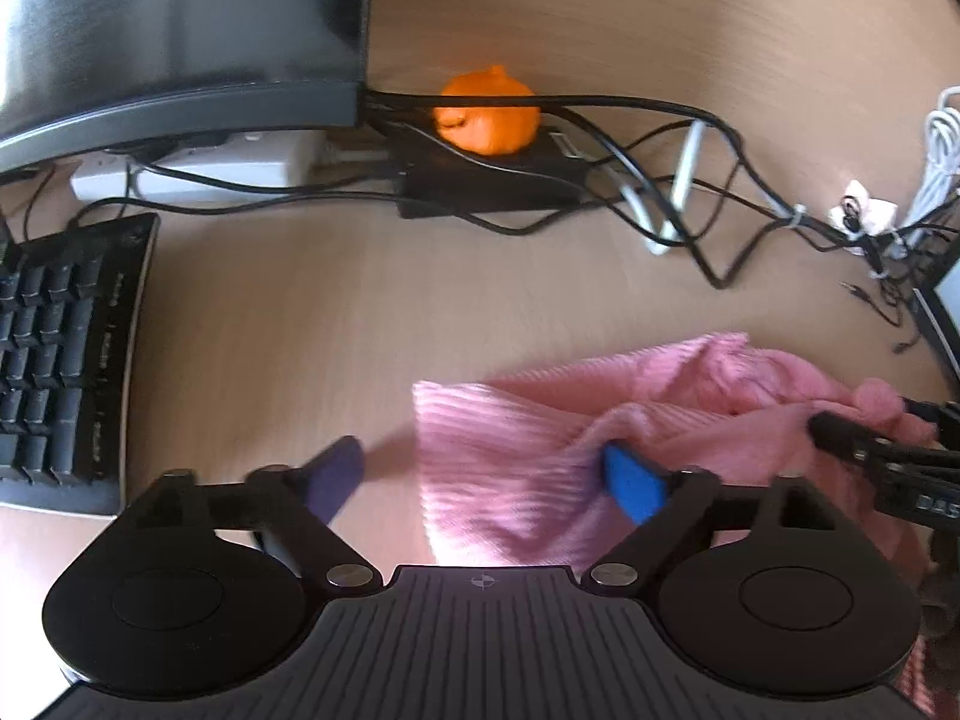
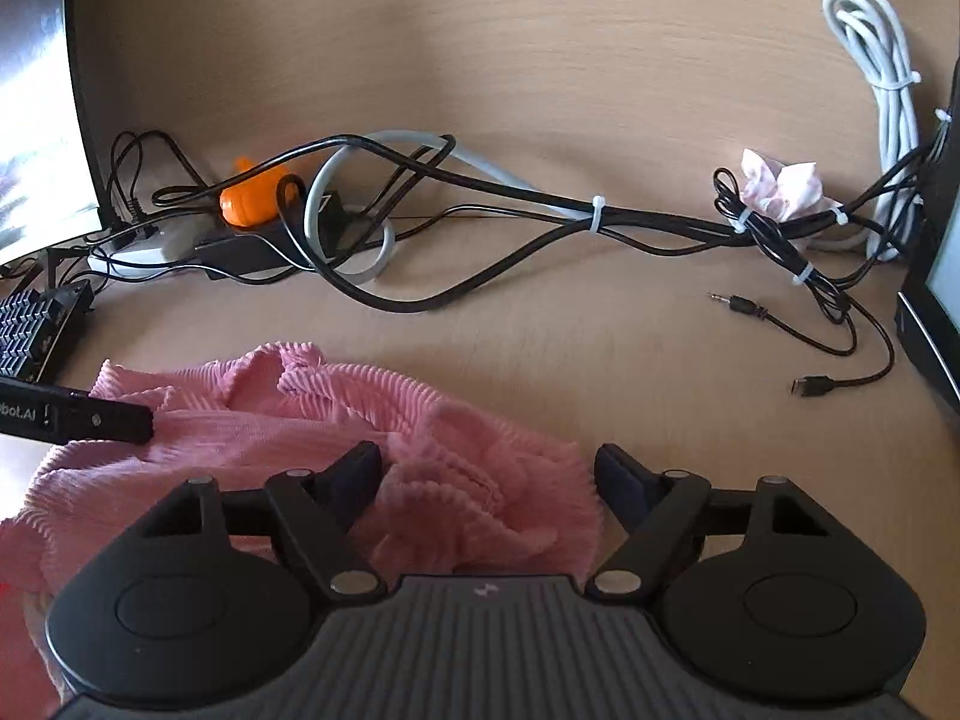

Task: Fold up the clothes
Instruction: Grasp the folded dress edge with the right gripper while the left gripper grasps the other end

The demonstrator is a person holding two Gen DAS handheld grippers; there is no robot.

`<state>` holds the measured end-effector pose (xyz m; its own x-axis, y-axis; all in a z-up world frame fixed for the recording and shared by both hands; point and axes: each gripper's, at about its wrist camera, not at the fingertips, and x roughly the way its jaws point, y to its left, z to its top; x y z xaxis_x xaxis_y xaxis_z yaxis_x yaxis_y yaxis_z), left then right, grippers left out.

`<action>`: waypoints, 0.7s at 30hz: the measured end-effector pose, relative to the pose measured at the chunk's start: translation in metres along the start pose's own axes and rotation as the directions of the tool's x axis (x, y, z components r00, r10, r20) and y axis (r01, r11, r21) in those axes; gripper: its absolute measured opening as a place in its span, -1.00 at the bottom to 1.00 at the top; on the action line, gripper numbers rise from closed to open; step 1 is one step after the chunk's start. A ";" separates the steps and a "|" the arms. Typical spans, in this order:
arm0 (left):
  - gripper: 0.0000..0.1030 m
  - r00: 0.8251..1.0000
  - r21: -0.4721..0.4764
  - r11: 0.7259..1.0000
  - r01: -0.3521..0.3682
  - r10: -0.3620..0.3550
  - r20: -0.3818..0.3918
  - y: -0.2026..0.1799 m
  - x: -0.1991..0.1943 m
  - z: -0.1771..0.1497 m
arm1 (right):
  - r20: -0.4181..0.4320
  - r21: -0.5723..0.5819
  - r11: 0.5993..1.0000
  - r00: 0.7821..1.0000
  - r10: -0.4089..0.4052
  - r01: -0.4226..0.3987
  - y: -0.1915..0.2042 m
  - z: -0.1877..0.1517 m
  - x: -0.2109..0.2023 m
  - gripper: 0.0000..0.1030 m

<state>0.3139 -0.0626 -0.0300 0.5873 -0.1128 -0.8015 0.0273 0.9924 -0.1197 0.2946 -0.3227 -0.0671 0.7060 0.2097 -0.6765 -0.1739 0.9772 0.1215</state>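
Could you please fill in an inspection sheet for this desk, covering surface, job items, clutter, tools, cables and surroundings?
Surface: light wooden desk, bare in the middle.
Job's things: pink ribbed garment, crumpled at the near edge.
Clutter: orange pumpkin-shaped object on a black box; crumpled tissue.
Grippers: left tool open over the garment's edge; right tool open around bunched fabric.
Cables: black tangle, white coil, loose jack plug.
Surroundings: keyboard, monitor.

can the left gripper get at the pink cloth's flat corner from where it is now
Probably yes. The left gripper has open jaws straddling the pink cloth, its corner lies flat on bare desk, and nothing blocks it.
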 end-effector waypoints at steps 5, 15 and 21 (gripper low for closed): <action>0.32 0.999 0.062 0.998 0.026 -0.028 0.029 -0.009 -0.001 -0.002 | -0.008 -0.015 0.998 0.998 0.062 -0.062 0.004 0.002 -0.004 -0.20; 0.38 0.998 0.074 0.996 0.051 -0.054 0.036 -0.010 0.001 -0.002 | 0.055 -0.004 1.000 0.998 0.022 -0.022 0.001 0.003 -0.016 0.01; 0.53 0.997 0.077 0.995 0.058 -0.062 0.045 -0.012 0.007 0.000 | 0.025 0.022 0.999 0.999 0.048 -0.048 -0.002 -0.002 -0.002 0.36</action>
<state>0.3177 -0.0754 -0.0344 0.6202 -0.1715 -0.7654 0.1232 0.9850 -0.1209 0.2925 -0.3248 -0.0673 0.7136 0.2568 -0.6518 -0.1925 0.9665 0.1699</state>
